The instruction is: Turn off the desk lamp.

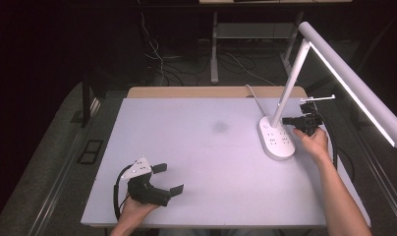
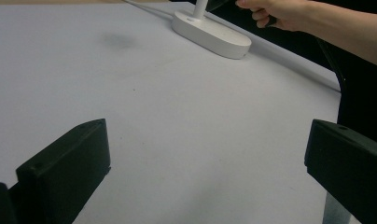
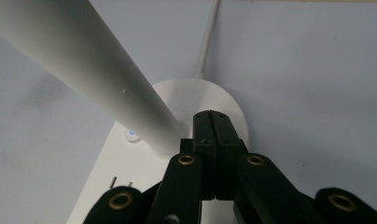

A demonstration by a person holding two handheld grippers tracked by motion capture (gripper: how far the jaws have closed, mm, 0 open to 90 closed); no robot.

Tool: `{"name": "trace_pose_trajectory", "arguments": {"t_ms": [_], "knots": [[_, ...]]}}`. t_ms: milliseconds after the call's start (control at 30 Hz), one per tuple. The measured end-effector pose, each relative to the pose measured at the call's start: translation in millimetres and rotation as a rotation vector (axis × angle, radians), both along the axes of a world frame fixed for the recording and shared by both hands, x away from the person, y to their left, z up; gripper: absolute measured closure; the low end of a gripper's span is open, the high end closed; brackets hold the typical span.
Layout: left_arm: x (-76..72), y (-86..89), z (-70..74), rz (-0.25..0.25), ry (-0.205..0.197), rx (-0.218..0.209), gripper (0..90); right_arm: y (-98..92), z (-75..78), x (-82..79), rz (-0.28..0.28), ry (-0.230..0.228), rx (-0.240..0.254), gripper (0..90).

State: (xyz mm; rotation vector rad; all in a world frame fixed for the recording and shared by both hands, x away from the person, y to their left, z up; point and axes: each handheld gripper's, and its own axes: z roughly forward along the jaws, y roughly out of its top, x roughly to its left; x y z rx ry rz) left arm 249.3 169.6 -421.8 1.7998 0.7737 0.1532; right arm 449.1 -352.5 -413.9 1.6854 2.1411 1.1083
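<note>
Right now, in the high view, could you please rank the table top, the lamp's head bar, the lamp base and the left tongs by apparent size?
1. table top
2. lamp's head bar, nearer the camera, so flattered
3. left tongs and lamp base: too alike to rank

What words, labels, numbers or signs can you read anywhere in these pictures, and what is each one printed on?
None can be read. The lamp base carries small grey marks on its top, too small and blurred to make out. The table shows no lettering.

Left gripper (image 1: 167, 178): jaws wide apart, low over the table, far from the lamp base (image 1: 276, 137).
Right gripper (image 1: 286, 120): jaws pressed together, tips beside the lamp base.
</note>
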Motion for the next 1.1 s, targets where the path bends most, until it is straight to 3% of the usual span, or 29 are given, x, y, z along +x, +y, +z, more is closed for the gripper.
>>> {"name": "trace_pose_trajectory", "arguments": {"t_ms": [67, 167, 300, 467, 1100], "knots": [[0.0, 0.1, 0.1, 0.0, -0.001, 0.0, 0.0, 2.8, -2.4, 2.0, 0.002, -0.006, -0.016, 90.0], [0.4, 0.5, 0.1, -0.001, -0.001, -0.001, 0.0, 3.5, -7.3, 3.8, -0.007, 0.019, -0.016, 90.0], [0.4, 0.5, 0.0, -0.003, -0.002, 0.002, 0.0, 1.9, -10.5, 4.4, 0.002, 0.023, 0.036, 90.0], [0.0, 1.1, 0.5, -0.005, -0.004, 0.004, 0.0, 6.8, -9.2, 3.7, -0.011, 0.02, -0.016, 90.0], [-0.7, 2.3, 0.9, -0.003, -0.005, 0.001, 0.0, 9.0, -8.2, 4.1, -0.023, 0.007, -0.021, 90.0]]}}
